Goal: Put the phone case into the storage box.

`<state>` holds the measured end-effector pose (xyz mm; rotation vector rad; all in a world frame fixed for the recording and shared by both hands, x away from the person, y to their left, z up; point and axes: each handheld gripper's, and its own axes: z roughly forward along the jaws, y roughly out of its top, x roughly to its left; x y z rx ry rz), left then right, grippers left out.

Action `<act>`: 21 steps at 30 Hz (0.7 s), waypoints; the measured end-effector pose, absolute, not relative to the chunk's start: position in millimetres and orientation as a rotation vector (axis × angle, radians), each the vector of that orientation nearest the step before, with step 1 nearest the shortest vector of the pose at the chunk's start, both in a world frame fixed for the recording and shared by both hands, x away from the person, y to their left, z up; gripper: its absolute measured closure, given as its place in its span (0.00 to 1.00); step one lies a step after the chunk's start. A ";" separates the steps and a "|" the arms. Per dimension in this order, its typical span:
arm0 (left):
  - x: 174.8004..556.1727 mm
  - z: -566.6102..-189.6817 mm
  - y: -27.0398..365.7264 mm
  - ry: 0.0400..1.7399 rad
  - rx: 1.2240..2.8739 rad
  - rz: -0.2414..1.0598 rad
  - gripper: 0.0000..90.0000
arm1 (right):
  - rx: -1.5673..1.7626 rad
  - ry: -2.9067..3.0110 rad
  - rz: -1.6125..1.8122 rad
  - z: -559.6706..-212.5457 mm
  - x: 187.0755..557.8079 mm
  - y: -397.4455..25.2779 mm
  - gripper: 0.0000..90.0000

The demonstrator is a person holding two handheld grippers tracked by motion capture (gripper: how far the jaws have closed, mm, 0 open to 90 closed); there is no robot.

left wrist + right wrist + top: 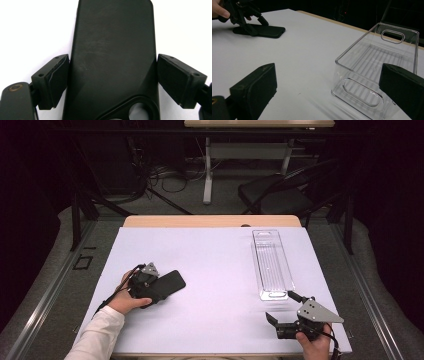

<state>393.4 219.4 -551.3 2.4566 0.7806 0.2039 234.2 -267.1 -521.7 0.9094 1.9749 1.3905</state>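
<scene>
A dim workroom behind a white-topped table

The table (210,250) has a wooden far edge and stands on grey carpet (55,270). Beyond it a black chair (280,192) sits near a second desk (250,150) with white legs, tangled cables (160,177) lie on the floor, and the surrounding walls are lost in darkness.

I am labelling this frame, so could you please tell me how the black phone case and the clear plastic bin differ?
The phone case is opaque black, flat and low; the clear bin is see-through, longer and has upright walls. The case lies between the left gripper's jaws, while the bin stands free ahead of the open right gripper. Both rest on the white table.
</scene>
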 end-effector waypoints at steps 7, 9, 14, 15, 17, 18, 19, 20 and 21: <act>392.9 -543.5 224.5 0.825 2.426 0.174 0.16 | 0.906 1.971 1.395 -522.1 234.6 -266.5 0.01; 392.3 -541.0 225.5 0.833 2.412 0.161 0.16 | 0.906 1.971 1.395 -522.1 234.6 -266.5 0.01; 390.4 -534.6 227.7 0.863 2.383 0.119 0.16 | 0.906 1.977 1.389 -521.8 234.3 -266.8 0.01; 390.0 -533.4 228.2 0.863 2.381 0.119 0.16 | 0.906 1.973 1.393 -522.0 234.5 -266.7 0.01; 389.4 -531.3 229.0 0.870 2.377 0.117 0.16 | 0.907 1.972 1.393 -521.9 234.5 -266.8 0.01; 389.0 -530.5 229.3 0.877 2.371 0.116 0.16 | 0.905 1.976 1.391 -521.7 234.3 -267.0 0.01; 388.8 -529.6 229.6 0.880 2.370 0.121 0.16 | 0.904 1.974 1.393 -521.7 234.2 -266.9 0.01; 388.5 -528.8 229.8 0.888 2.364 0.118 0.16 | 0.903 1.970 1.394 -521.9 234.3 -266.7 0.01; 388.3 -527.7 230.1 0.892 2.363 0.121 0.16 | 0.903 1.971 1.394 -521.8 234.3 -266.8 0.01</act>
